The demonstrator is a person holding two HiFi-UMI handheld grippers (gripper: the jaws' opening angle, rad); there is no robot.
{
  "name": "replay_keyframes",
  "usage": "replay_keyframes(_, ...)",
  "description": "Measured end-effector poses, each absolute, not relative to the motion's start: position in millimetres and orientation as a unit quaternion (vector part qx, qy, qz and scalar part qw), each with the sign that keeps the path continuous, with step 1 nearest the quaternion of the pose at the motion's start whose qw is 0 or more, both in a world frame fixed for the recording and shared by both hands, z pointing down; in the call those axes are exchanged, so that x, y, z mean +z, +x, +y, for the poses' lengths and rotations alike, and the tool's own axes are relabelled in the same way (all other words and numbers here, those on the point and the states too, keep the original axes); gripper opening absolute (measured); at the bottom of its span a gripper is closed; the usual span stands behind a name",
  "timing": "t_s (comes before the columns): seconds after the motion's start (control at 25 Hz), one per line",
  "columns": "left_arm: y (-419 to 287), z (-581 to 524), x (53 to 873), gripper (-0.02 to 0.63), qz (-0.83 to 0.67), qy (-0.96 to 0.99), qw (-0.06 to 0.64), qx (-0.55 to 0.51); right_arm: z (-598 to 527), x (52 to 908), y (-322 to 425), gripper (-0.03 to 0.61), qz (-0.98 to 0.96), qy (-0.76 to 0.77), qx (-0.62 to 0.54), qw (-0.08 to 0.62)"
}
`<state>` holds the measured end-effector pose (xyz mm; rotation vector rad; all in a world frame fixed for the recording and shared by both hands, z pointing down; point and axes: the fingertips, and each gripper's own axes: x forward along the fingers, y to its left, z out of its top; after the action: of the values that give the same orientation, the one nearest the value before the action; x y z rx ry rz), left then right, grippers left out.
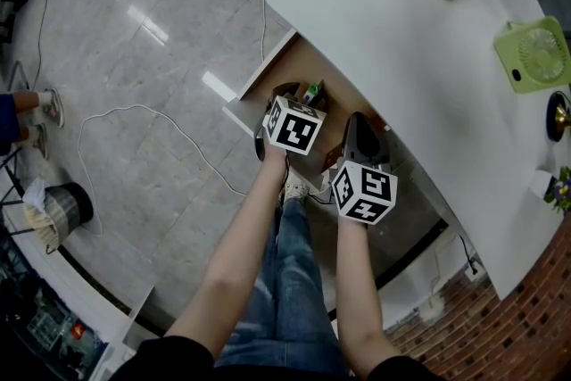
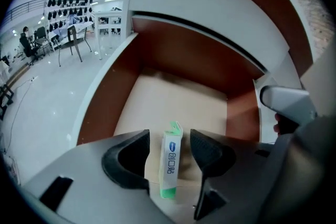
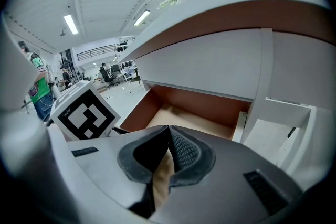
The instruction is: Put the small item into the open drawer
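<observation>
Small box [image 1: 312,91], green and white, shows in the head view inside the open drawer [image 1: 303,62] pulled out from under the white bench [image 1: 393,40]. The left claw [image 1: 293,107] is held directly over it, and the right claw [image 1: 359,131] hangs just beside, nearer the person.

Seen from the left gripper view, the left claw [image 2: 169,139] has its jaws apart with the box [image 2: 170,160] between them. Some of the pale drawer floor [image 2: 173,99] shows on at least the left side of the box, so the jaws do not appear to press on it. The box seems to lie on the floor near the front of the drawer, though whether it has fully settled there cannot be told.

From the right gripper view, the right claw [image 3: 169,136] has its jaws drawn together on nothing, pointed at the drawer [image 3: 194,113] below the bench edge [image 3: 220,8].

By these pictures the placing looks all but done. What remains is to lift the left claw clear without knocking the box.
</observation>
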<state>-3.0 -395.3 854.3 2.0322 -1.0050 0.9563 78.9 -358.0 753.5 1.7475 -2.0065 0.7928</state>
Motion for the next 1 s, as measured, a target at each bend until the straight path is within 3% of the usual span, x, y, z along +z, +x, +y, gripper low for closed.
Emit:
replay_keyframes(0.16,-13,-400,815,0.231,-0.413,0.787,0.313,0.335,-354,741,78,0.002,-0.712,0.621,0.275,0.179)
replay_keyframes(0.48,-48,-390,699,0.032,-0.473,0.793,0.280,0.262,-338,680,74,0.002,-0.713,0.629,0.261,0.166)
replay_keyframes(0.72,-58,-374,591,0.023,-0.481,0.820,0.229,0.210,-319,602,69,0.002,-0.723,0.631,0.240,0.146)
replay_keyframes(1.0,-59,-356,443,0.021,-0.484,0.860,0.097,0.127,-303,483,80,0.002,-0.742,0.641,0.174,0.097)
